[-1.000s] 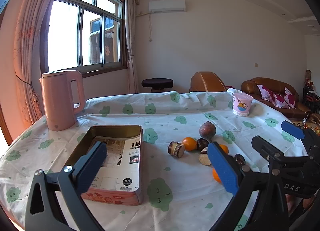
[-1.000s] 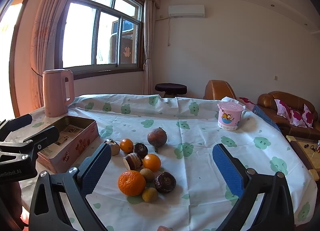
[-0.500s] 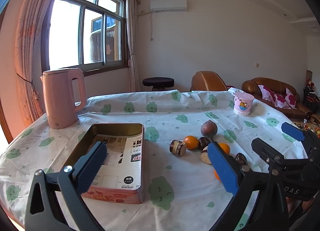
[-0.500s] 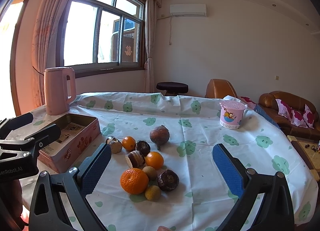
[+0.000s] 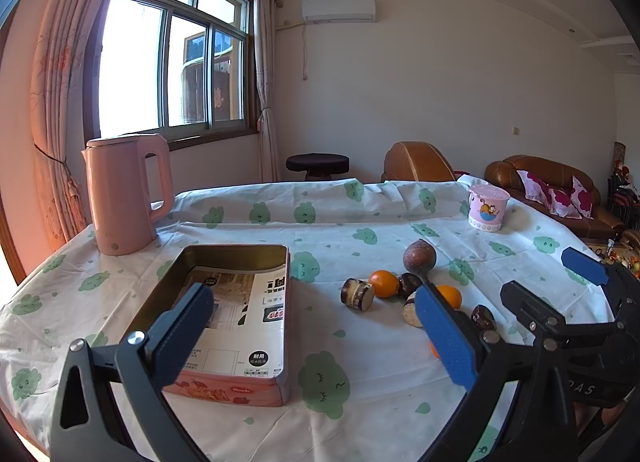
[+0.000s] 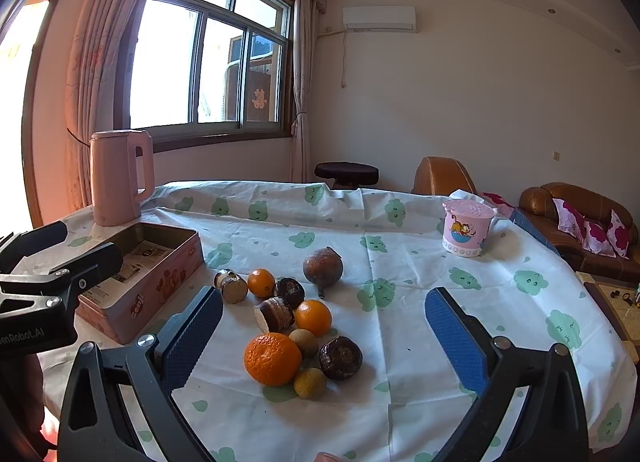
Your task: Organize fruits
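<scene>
Where left gripper (image 5: 316, 322) intrudes, large orange (image 5: 434, 351) hides.

My left gripper (image 6: 48, 262) body reads "enRobot.AI"; my right gripper (image 5: 560, 302) shows "DAS". The pink tin (image 6: 160, 282) side says "Senji".

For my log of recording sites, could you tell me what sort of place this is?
Most likely a home living room with a table set up in it: a brown leather sofa with cushions, a wall air conditioner beside a curtained window, and a pink kettle on the tablecloth.
</scene>
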`<action>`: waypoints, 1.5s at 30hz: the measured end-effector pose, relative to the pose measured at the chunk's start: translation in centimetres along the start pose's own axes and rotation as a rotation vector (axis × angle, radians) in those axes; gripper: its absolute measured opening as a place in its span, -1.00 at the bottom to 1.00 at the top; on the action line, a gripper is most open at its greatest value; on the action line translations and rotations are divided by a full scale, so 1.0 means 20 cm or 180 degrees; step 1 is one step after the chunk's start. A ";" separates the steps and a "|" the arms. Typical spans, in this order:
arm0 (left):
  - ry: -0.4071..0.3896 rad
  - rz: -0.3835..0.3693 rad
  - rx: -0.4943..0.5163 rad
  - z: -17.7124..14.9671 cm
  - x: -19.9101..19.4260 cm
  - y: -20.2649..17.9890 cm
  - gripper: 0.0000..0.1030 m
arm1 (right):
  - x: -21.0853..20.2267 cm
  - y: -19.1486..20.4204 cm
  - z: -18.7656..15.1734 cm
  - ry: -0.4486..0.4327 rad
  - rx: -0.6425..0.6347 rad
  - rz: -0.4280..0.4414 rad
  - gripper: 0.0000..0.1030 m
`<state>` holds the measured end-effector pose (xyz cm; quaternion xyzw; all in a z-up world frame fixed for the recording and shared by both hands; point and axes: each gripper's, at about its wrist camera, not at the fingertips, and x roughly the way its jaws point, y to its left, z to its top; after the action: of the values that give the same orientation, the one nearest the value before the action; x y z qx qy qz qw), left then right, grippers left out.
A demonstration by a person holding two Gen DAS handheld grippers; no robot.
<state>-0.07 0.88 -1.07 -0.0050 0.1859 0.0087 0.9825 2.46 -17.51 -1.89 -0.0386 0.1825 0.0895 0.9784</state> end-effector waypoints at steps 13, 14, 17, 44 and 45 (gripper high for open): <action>0.0004 0.0003 -0.0008 0.00 0.00 0.00 0.99 | 0.01 0.01 -0.01 0.0030 -0.0026 0.0005 0.98; 0.0005 0.0002 -0.0008 0.00 0.01 0.00 0.99 | 0.01 0.01 -0.01 0.0029 -0.0025 0.0004 0.98; 0.0008 0.0000 -0.0009 0.00 0.01 0.01 0.99 | 0.01 0.01 -0.01 0.0030 -0.0029 0.0002 0.98; 0.0325 -0.0112 -0.0072 -0.14 0.13 -0.01 0.99 | 0.06 -0.06 -0.14 0.0198 -0.0006 -0.0054 0.98; 0.0366 -0.0148 -0.0095 -0.14 0.15 -0.01 0.99 | 0.07 -0.07 -0.16 0.0237 0.0022 -0.0014 0.98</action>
<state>1.65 0.63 -4.85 -0.0245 0.2418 -0.0116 0.9699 2.87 -19.10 -5.27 -0.0389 0.2190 0.0852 0.9712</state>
